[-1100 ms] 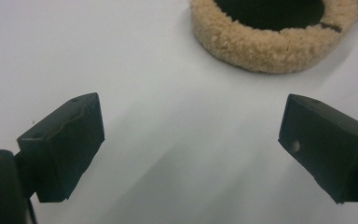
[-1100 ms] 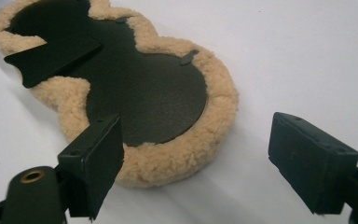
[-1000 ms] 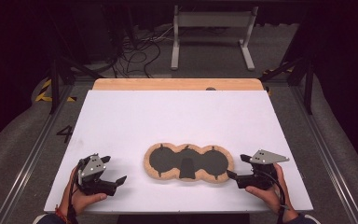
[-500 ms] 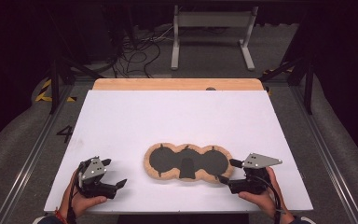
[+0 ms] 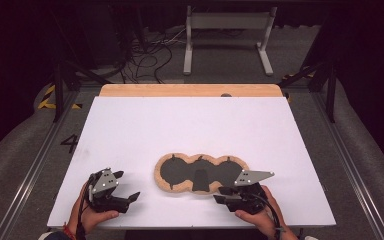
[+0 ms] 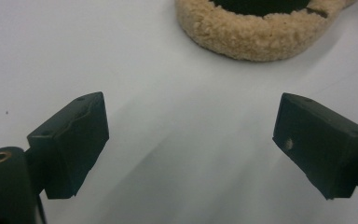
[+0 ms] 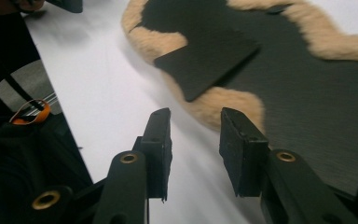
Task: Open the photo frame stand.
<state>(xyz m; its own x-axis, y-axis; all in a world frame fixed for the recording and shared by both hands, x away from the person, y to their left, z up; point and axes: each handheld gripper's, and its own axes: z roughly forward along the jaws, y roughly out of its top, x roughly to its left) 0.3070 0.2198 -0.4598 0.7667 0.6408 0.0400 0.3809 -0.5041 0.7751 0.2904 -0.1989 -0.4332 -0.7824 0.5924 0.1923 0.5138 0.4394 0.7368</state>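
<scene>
Thing to pick up: a flat fuzzy mat with a tan fluffy edge and a dark middle, shaped like three round bumps in a row. A small dark flap lies on top of it near the close side.

Where it is: on the white counter, near the person's side, between the two grippers.

Right gripper: it sits just beside the mat's close right edge. Its jaws have just been closing and now stand a little apart. In the right gripper view the fluffy edge is right ahead of the gap, and I judge nothing is pinched yet.

Left gripper: it rests near the mat's left end, not touching it. Its jaws are wide apart with only bare counter between them. In the left gripper view the fluffy edge is farther ahead.

Step now: it looks like the right gripper is going for the mat's edge.

How to do it well: keep the jaws low and slide them forward so one goes under the fluffy edge and one over it. Then squeeze. Closing too soon would pinch only fluff or nothing at all.

Watch out: the mat is soft and floppy, so it may sag or slide on the smooth counter.
</scene>
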